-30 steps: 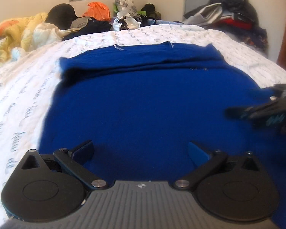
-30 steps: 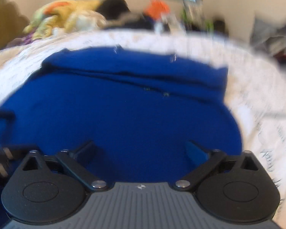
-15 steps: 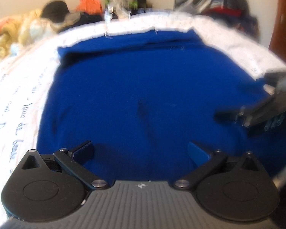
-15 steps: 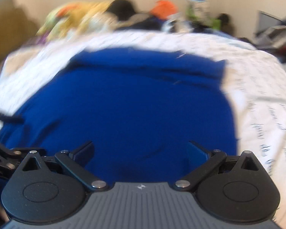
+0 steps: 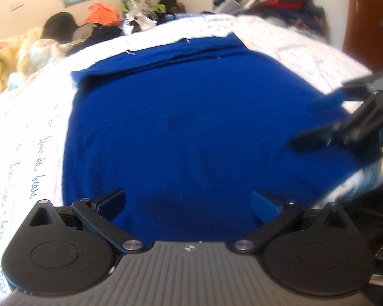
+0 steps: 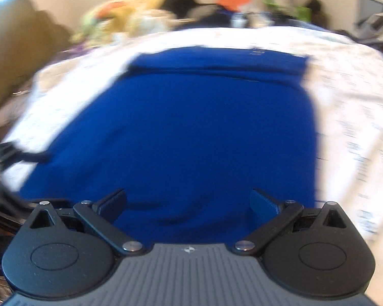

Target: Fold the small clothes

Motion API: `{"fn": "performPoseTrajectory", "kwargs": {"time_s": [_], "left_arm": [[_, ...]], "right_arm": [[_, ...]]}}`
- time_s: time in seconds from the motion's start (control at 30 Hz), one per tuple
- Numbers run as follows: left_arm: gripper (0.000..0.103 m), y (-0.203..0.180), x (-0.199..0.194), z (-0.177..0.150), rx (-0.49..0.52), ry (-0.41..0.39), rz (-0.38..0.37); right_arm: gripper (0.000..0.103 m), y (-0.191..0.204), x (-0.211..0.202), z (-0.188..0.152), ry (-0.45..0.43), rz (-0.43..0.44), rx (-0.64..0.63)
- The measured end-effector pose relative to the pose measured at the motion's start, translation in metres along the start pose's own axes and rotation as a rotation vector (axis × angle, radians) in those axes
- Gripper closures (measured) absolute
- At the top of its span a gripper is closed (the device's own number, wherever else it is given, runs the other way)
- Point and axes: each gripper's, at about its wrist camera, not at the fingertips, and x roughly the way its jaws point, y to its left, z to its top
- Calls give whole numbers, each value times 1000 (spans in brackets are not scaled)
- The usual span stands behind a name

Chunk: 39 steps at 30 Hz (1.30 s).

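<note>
A royal-blue garment [image 5: 191, 117] lies spread flat on a white bedsheet with script print [image 5: 28, 137]; its far edge is folded over into a band. In the left wrist view my left gripper [image 5: 189, 201] is open just above the garment's near edge, nothing between its fingers. My right gripper [image 5: 321, 117] shows at the right of that view, over the garment's right edge. In the right wrist view the same garment [image 6: 191, 132] fills the middle, and my right gripper [image 6: 189, 201] is open above its near hem. The left gripper's finger [image 6: 25, 155] shows blurred at the left.
Heaps of clothes and bedding lie along the far side of the bed: a yellow blanket [image 5: 10, 51], an orange item [image 5: 102, 15], dark clothes [image 5: 280, 2]. A wooden door [image 5: 365, 17] stands at the right. The bedsheet [image 6: 357, 102] extends right of the garment.
Both grippers have swung over the garment, the left view turning left and the right view turning right; both stay open. The garment lies as it did.
</note>
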Motion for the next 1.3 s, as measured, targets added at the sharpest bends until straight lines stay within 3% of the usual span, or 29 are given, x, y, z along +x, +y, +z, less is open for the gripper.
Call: {"fn": "performPoseTrajectory", "kwargs": {"time_s": [0.1,0.17,0.27,0.37,0.4,0.47,0.57,0.67,0.77,0.9,1.0,1.07,1.13,1.23,1.3], "left_arm": [[0,8,4,-4,-45,37,-20],[0,14,4,-8,-90,57,-34],[0,17,-7,-16,-115,68,-26],[4,33,-18,-5,-165,42,-65],[3,39,-20,5,-174,5,-70],[0,52,-18,34,-181,-103,-37],[0,71,16,79,-213,-208,36],[0,86,67,126,-227,-228,77],[0,94,113,168,-179,-244,172],[1,126,170,206,-213,-143,125],[0,155,213,201,-249,11,105],[0,160,203,180,-173,-80,99],[0,170,197,173,-170,-80,84],[2,173,197,180,-157,-49,86],[8,165,186,190,-155,-53,91]], "right_arm": [[0,13,17,-10,65,-42,-77],[0,13,10,-21,20,-70,-139],[0,4,-8,-35,22,-75,-120],[0,5,-17,-22,111,-77,-123],[0,-3,-21,-4,106,-68,-130],[0,-5,-28,26,-2,-75,-167],[0,-25,-9,85,-119,-116,-159],[0,-58,40,144,-133,-145,-57],[0,-93,89,186,-149,-175,33],[0,-129,136,222,-101,-208,83],[0,-162,169,206,37,-266,64],[0,-170,155,179,-46,-204,-9],[0,-181,139,156,-86,-171,-13],[0,-184,127,154,-43,-148,-59],[0,-184,125,174,-11,-196,-42]]}}
